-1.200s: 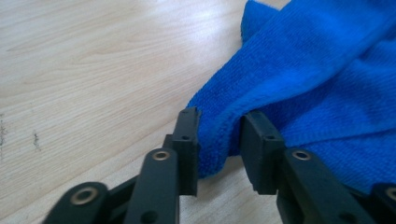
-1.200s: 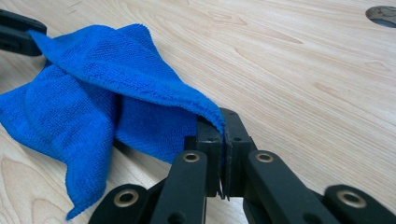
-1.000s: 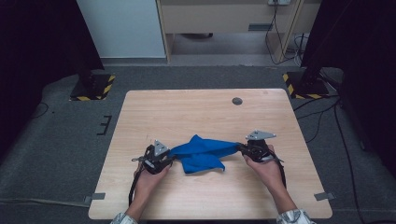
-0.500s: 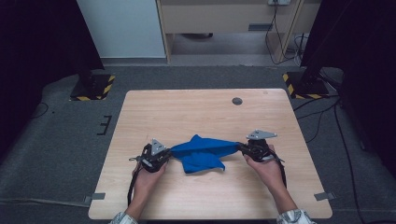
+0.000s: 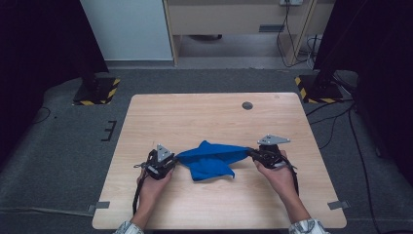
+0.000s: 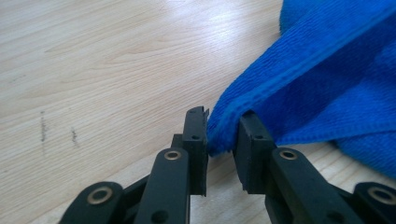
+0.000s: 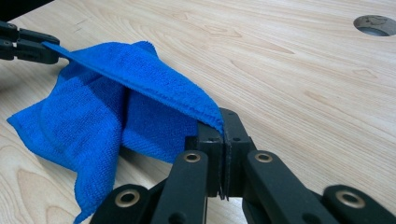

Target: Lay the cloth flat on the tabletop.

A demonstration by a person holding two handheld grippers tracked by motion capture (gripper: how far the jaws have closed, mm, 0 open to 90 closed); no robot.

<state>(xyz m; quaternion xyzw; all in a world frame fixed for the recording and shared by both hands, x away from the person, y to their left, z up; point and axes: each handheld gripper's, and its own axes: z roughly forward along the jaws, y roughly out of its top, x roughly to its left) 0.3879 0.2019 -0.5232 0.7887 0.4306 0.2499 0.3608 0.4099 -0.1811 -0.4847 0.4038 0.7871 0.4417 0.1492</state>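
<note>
A blue cloth [image 5: 209, 158] hangs stretched between my two grippers just above the wooden table [image 5: 195, 112], its lower folds resting on the wood. My left gripper [image 5: 174, 159] pinches the cloth's left corner. In the left gripper view the cloth [image 6: 317, 84] fills the narrow gap at the tips of the left gripper [image 6: 223, 135], whose jaws have just been opening a little. My right gripper [image 5: 251, 153] is shut on the right corner. In the right gripper view, the right gripper [image 7: 223, 126] clamps the cloth's hem [image 7: 116, 93], and the taut edge runs off to the left gripper [image 7: 46, 51].
A round cable hole [image 5: 247, 105] sits in the table's far right part, seen also as the hole [image 7: 373, 24] in the right gripper view. Bare wood lies beyond the cloth. Yellow-and-black stand bases [image 5: 97, 90] rest on the floor past both far corners.
</note>
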